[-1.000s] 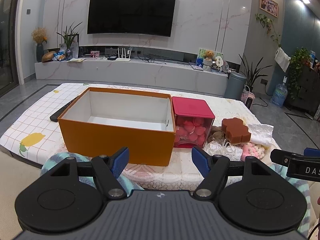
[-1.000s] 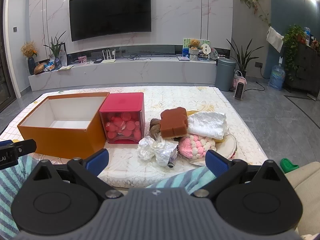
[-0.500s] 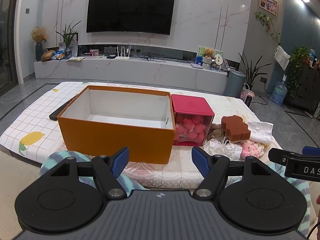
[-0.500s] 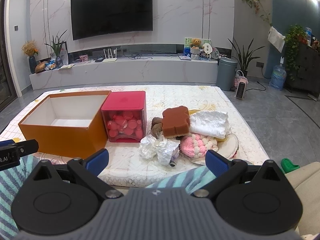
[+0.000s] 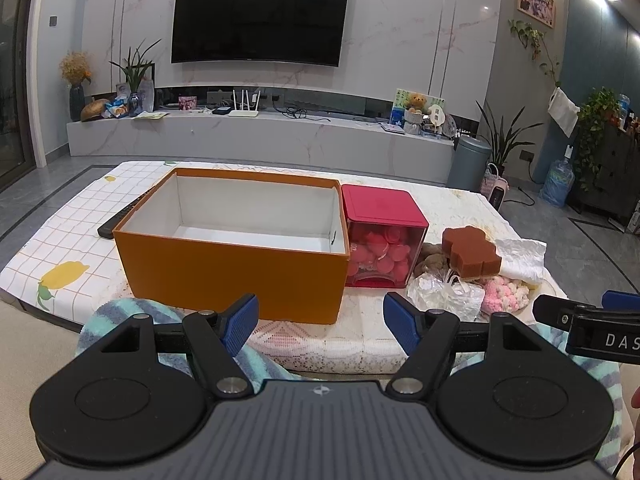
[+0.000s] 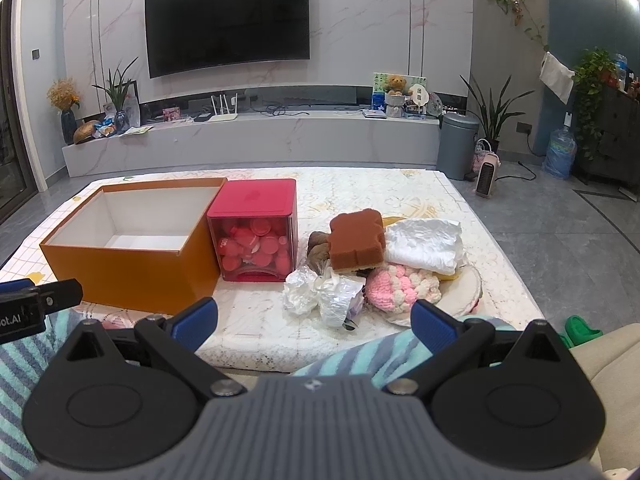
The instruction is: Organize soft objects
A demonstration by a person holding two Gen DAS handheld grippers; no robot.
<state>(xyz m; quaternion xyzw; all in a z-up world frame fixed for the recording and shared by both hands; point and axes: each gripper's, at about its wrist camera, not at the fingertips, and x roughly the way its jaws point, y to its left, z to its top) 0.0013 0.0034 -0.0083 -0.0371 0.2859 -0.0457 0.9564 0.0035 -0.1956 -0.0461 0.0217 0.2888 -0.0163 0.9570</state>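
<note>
An empty orange box (image 5: 236, 264) (image 6: 132, 268) with a white inside stands on the low table. To its right lies a heap of soft things: a brown sponge (image 6: 357, 238) (image 5: 472, 252), a white folded cloth (image 6: 426, 242), a pink and white knitted piece (image 6: 400, 286) (image 5: 504, 294) and crumpled clear plastic bags (image 6: 324, 294) (image 5: 446, 294). My left gripper (image 5: 320, 322) is open, held short of the box's near wall. My right gripper (image 6: 314, 320) is open too, in front of the heap, with nothing between its fingers.
A red-lidded clear box (image 5: 380, 240) (image 6: 256, 240) of pink discs stands between the orange box and the heap. A black remote (image 5: 120, 222) lies left of the orange box. Striped teal fabric (image 6: 380, 354) covers the person's knees at the near edge. A beige sofa (image 6: 616, 356) is at the right.
</note>
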